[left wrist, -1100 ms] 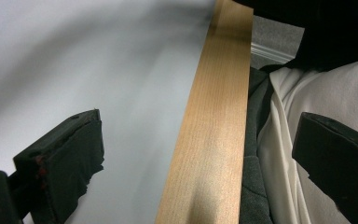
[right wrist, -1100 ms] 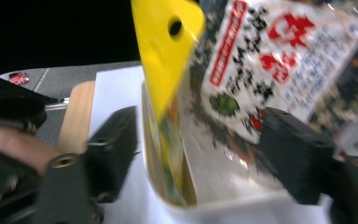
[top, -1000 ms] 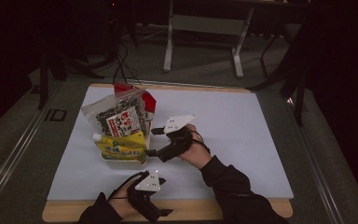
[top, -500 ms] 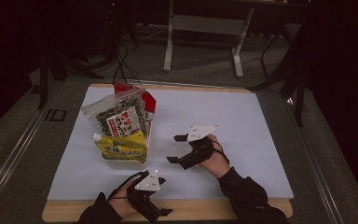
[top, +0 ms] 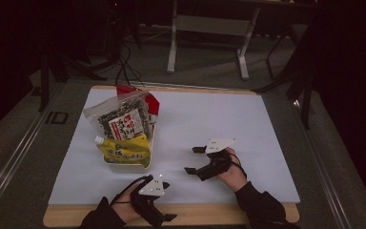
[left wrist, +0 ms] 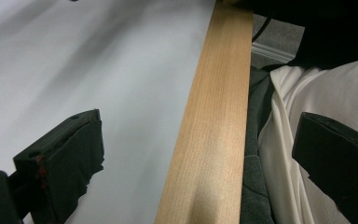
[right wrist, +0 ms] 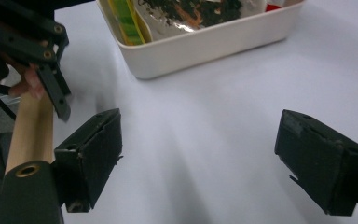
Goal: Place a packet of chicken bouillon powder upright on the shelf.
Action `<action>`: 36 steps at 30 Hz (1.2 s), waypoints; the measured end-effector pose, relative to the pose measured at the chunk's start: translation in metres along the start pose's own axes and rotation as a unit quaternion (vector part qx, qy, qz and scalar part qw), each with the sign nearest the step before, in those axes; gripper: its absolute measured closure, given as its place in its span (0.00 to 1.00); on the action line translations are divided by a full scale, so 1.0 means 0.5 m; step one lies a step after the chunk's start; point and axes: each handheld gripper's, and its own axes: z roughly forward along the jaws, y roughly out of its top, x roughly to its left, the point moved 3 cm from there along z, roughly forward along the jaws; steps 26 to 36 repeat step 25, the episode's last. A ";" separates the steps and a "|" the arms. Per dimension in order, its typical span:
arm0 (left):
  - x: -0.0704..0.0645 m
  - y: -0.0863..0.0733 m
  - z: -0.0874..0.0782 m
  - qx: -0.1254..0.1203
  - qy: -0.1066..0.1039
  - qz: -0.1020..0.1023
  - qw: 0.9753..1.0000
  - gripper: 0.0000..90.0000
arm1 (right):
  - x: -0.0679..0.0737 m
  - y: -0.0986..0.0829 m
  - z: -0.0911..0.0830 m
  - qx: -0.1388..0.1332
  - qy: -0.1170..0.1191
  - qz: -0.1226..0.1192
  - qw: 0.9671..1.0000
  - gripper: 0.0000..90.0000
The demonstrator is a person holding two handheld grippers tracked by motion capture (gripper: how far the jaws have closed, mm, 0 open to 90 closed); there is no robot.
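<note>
The open, empty right gripper [top: 194, 160] lies right of the white plastic tub [right wrist: 205, 44] of snack packets, probably nearer than the open left gripper [top: 167, 202].

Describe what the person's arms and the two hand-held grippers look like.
Both forearms wear dark long sleeves. The left hand-held gripper and right hand-held gripper are black, each with two blocky black jaws, a pale grey three-cornered plate on top and thin black cables looping over the hand.
</note>
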 end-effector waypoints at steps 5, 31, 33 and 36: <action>0.001 0.001 -0.001 -0.002 0.000 -0.003 1.000 0.04 | 0.005 -0.024 -0.021 0.008 -0.011 -0.012 1.000 0.16; -0.001 0.002 0.000 -0.001 -0.001 0.000 1.000 0.04 | 0.015 -0.081 -0.044 0.028 -0.021 -0.003 0.999 0.16; -0.001 0.002 0.000 -0.001 -0.001 0.000 1.000 0.04 | 0.015 -0.081 -0.044 0.028 -0.021 -0.003 0.999 0.16; -0.001 0.002 0.000 -0.001 -0.001 0.000 1.000 0.04 | 0.015 -0.081 -0.044 0.028 -0.021 -0.003 0.999 0.16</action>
